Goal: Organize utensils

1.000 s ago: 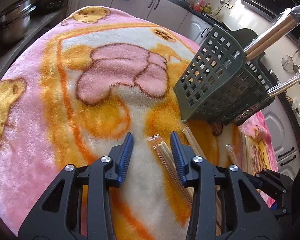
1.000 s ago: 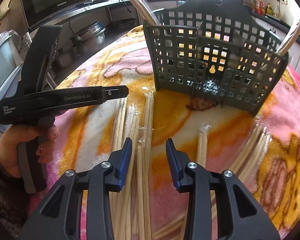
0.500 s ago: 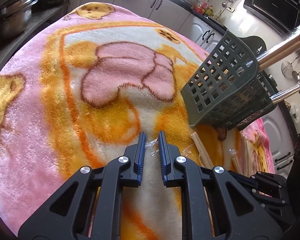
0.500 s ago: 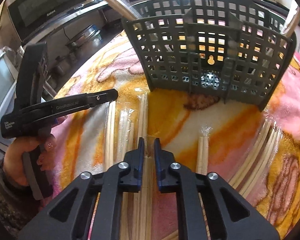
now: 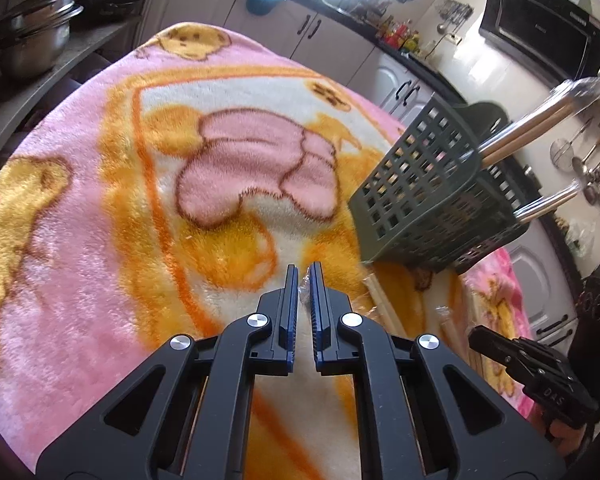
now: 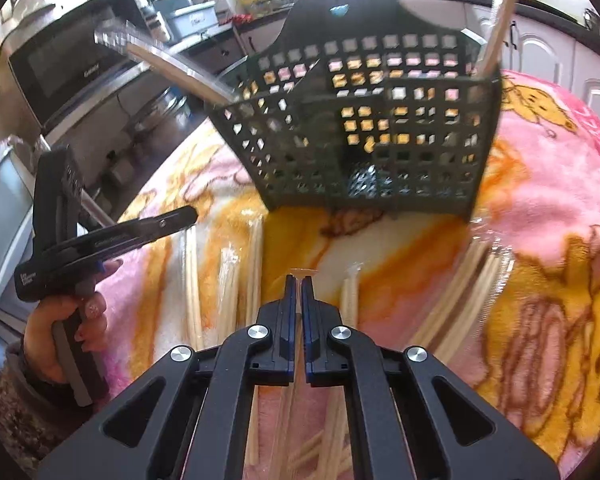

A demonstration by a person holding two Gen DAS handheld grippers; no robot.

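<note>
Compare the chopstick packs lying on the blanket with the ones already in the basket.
The packs on the blanket lie flat beside each other; the packs in the basket lean steeply, ends sticking out above the rim. The loose ones are spread in front of the basket; the stowed ones sit inside it at opposite ends. Both are pale wooden sticks in clear wrappers.

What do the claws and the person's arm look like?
Both claws, left claw and right claw, are black plastic frames with silver round bolts and blue ribbed pads. White lettering marks the left one's black handle. A brown fuzzy sleeve covers the arm.
</note>
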